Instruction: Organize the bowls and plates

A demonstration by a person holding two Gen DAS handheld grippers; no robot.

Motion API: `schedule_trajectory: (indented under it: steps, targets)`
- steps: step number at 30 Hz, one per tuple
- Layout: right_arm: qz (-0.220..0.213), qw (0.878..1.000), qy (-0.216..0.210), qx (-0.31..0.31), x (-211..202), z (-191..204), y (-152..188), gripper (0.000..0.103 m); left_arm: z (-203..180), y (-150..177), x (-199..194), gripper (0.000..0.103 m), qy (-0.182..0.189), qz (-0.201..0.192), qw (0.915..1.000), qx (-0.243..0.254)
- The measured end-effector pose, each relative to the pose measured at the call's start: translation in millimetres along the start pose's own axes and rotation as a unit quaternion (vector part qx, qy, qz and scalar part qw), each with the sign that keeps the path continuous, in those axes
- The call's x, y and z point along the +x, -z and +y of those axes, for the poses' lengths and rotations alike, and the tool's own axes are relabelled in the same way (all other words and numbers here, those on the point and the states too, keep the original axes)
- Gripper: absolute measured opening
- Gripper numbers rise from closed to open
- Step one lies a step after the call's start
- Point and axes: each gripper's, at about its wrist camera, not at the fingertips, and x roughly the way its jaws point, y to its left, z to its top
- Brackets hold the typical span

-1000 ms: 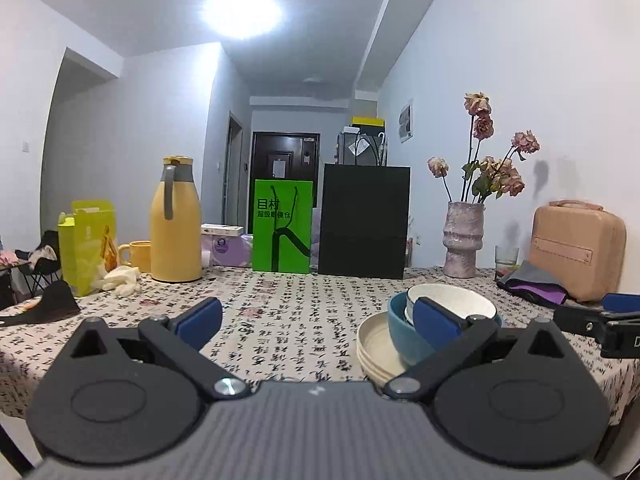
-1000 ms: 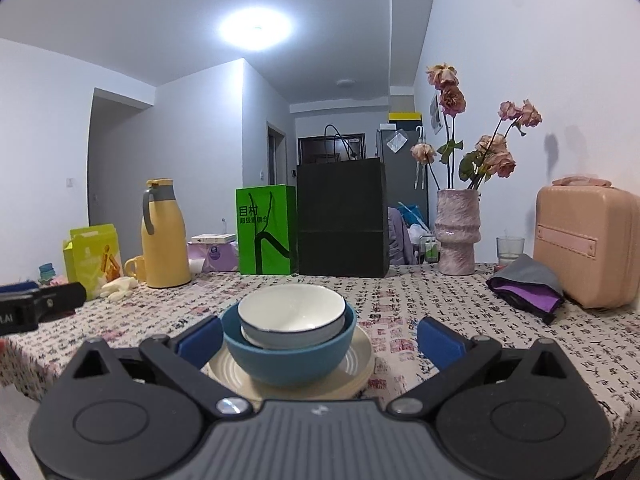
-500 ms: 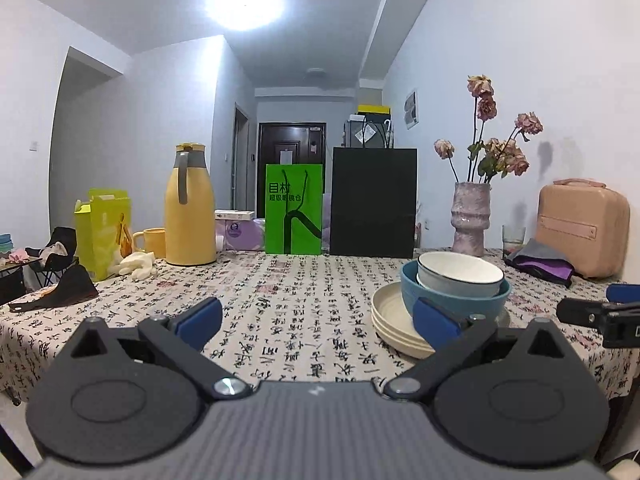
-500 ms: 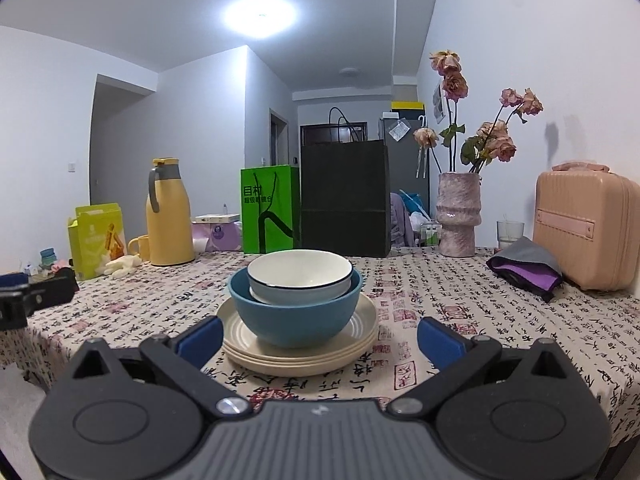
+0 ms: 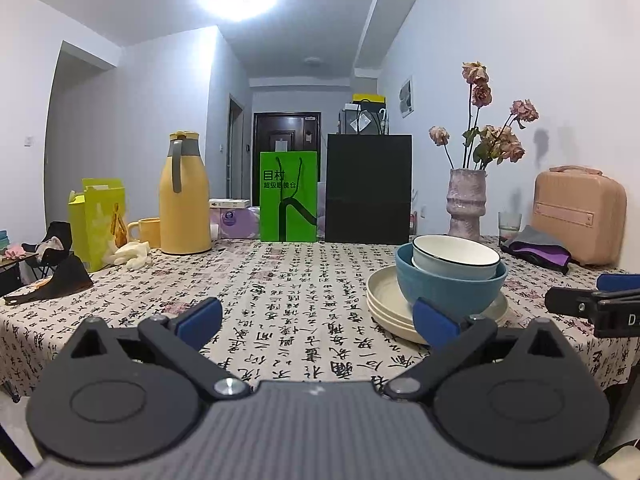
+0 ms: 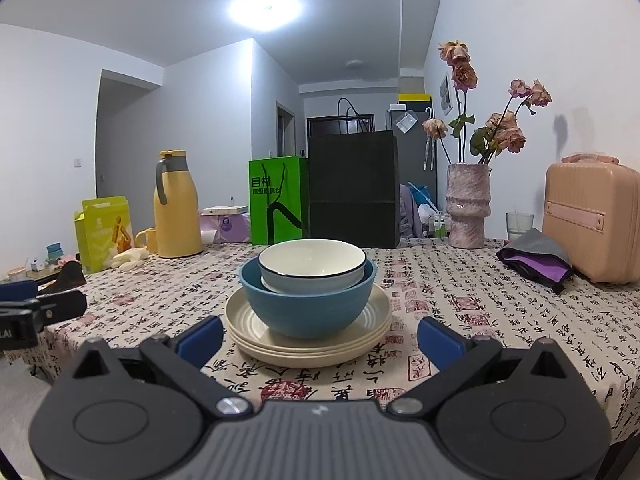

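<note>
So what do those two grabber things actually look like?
Both look alike. The left gripper and right gripper each have a ribbed dark grey body, two round black discs, and black linkage arms with silver pivot screws. The fingers end in blue pads. White lettering shows on their sides. No cables or hands visible.

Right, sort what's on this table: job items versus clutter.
Job: white bowl nested in blue bowl, on stacked cream plates.

Clutter: yellow flask, yellow mug, green bag, black bag, vase of dried roses, glass, pink case, folded cloth.
</note>
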Motion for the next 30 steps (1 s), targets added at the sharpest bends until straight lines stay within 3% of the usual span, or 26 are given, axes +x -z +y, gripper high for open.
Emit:
schedule_trajectory:
  steps: [30]
  targets:
    - [0.004,1.0,-0.005,0.0,2.9,0.6,1.1,0.103,-0.3,2.0,0.7,0.103,0.002,0.001,1.0,-0.002]
